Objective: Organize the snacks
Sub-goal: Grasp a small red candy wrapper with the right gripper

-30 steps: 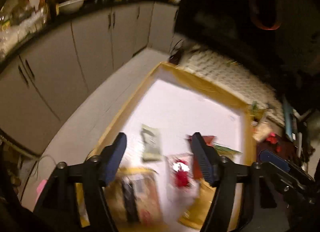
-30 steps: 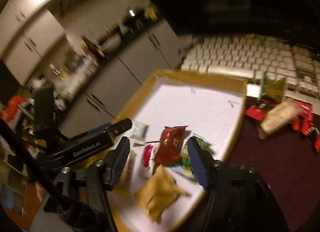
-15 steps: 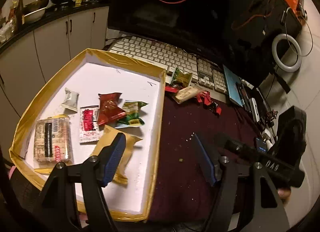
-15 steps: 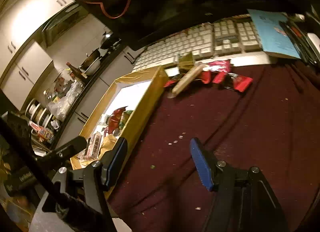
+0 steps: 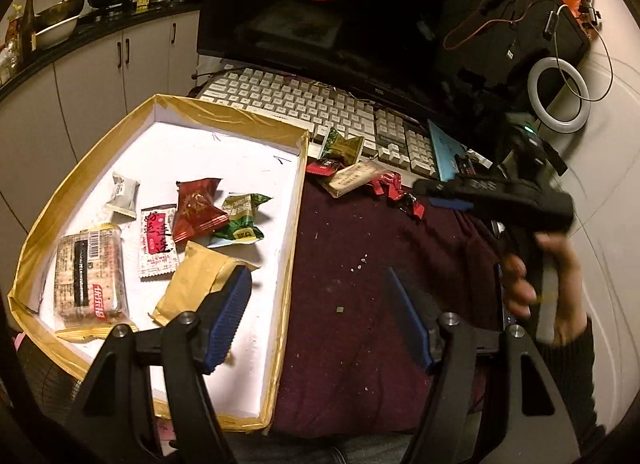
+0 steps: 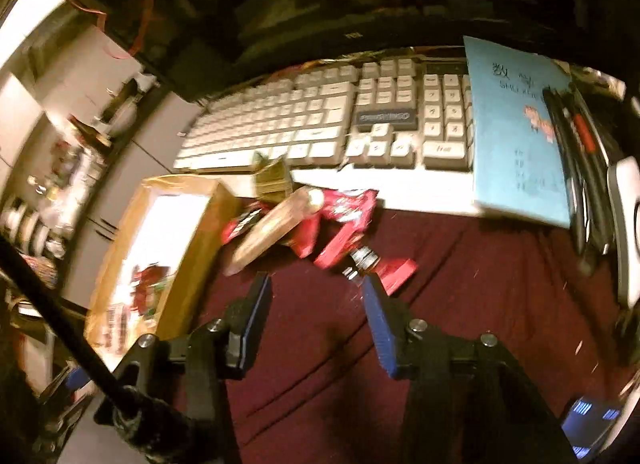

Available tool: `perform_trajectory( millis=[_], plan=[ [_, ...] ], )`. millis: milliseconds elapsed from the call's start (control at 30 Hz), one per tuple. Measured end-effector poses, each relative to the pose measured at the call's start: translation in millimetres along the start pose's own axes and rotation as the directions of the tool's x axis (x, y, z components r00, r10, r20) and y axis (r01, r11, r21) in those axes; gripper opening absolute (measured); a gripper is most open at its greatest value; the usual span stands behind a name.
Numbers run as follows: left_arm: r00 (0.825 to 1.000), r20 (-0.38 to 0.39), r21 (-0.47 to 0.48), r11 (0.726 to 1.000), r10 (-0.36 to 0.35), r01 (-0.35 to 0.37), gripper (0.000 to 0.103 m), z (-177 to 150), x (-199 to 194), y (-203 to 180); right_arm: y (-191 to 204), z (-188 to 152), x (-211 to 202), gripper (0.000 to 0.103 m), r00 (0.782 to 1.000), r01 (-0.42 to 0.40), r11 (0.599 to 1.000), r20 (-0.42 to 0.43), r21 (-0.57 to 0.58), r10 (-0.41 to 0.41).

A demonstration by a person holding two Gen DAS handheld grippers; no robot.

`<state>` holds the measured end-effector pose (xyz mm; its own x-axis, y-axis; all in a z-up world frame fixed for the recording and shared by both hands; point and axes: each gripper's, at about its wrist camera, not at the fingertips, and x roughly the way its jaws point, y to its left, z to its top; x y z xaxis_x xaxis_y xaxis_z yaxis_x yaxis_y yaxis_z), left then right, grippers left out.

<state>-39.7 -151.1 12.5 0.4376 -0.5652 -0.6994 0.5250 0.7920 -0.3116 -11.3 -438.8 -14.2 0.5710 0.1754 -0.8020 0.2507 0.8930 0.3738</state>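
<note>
A white tray with a gold taped rim (image 5: 224, 113) holds several snack packets, among them a biscuit pack (image 5: 88, 276), a dark red packet (image 5: 198, 205) and a tan pouch (image 5: 196, 284). My left gripper (image 5: 316, 290) hovers open over the tray's right edge with nothing between its fingers. On the maroon cloth by the keyboard lies a loose pile: a green packet (image 6: 274, 179), a tan bar (image 6: 272, 229) and red packets (image 6: 348, 215). My right gripper (image 6: 316, 288) is just short of that pile. Its jaws are closing and nothing is between them. In the left wrist view a hand holds the right gripper (image 5: 436, 195).
A white keyboard (image 5: 304, 103) and a dark monitor (image 5: 340, 23) stand behind the pile. A blue booklet (image 6: 516, 131) with pens beside it overlaps the keyboard's right end. A ring light (image 5: 558, 97) stands far right. Crumbs dot the maroon cloth (image 5: 360, 248). Kitchen cabinets are at the left.
My right gripper has left the tray and moved right, down to the loose pile, and its jaws have narrowed. My left gripper swung right from above the tray, then stayed still.
</note>
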Motion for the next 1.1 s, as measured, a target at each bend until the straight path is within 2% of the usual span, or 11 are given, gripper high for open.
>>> perform_trajectory(
  millis=[233,300,367,433,667,733,833,900,933,1033,1100],
  plan=[
    [1.000,0.001,-0.007,1.000,-0.002,0.002,0.070,-1.7,-2.5,2.8,-8.4,13.8,29.5,0.047,0.995,0.037,0.998,-0.090,-0.040,-0.041],
    [1.000,0.002,-0.012,1.000,-0.004,0.004,0.070,-1.8,-3.8,3.8,-15.9,13.6,36.2,0.047,0.992,0.021,1.000,-0.127,-0.014,-0.023],
    [1.000,0.003,-0.009,1.000,-0.006,0.006,0.070,-2.5,-4.9,3.5,-17.1,8.2,34.1,0.042,0.992,0.033,0.999,-0.118,-0.015,-0.035],
    [1.000,0.003,-0.006,1.000,-0.007,0.007,0.070,-2.6,-4.9,3.4,-13.0,-0.2,29.1,0.027,0.992,0.039,0.999,-0.117,-0.021,-0.041],
    [1.000,-0.009,0.014,1.000,-0.016,0.016,0.070,-2.4,0.6,-6.0,-3.1,-16.8,23.8,0.020,0.993,0.101,0.995,-0.067,0.000,-0.101],
    [1.000,-0.013,0.029,1.000,-0.011,0.012,0.070,-2.1,2.0,-9.6,-3.5,-25.5,12.3,0.014,0.998,0.064,0.997,-0.026,0.053,-0.063],
    [1.000,-0.019,0.057,0.998,0.003,-0.002,0.070,1.6,7.1,-15.7,-2.7,-45.1,-3.9,0.012,0.998,-0.038,0.992,0.051,0.120,0.032],
    [1.000,-0.026,0.093,0.996,0.008,-0.006,0.070,5.7,13.1,-21.2,-6.4,-61.1,-13.1,0.011,0.993,-0.076,0.986,0.095,0.146,0.063],
    [0.999,-0.031,0.113,0.994,0.018,-0.014,0.070,8.7,17.9,-24.1,-5.7,-67.5,-15.1,0.001,0.991,-0.090,0.984,0.116,0.153,0.073],
    [0.997,-0.080,0.171,0.985,0.012,0.002,0.070,23.6,40.3,-33.4,-4.9,-81.4,-18.7,0.001,0.979,-0.127,0.978,0.179,0.166,0.096],
    [0.995,-0.096,0.195,0.981,0.026,-0.007,0.070,33.5,52.4,-37.6,-3.3,-83.6,-11.5,0.003,0.980,-0.140,0.979,0.161,0.150,0.116]
  ],
)
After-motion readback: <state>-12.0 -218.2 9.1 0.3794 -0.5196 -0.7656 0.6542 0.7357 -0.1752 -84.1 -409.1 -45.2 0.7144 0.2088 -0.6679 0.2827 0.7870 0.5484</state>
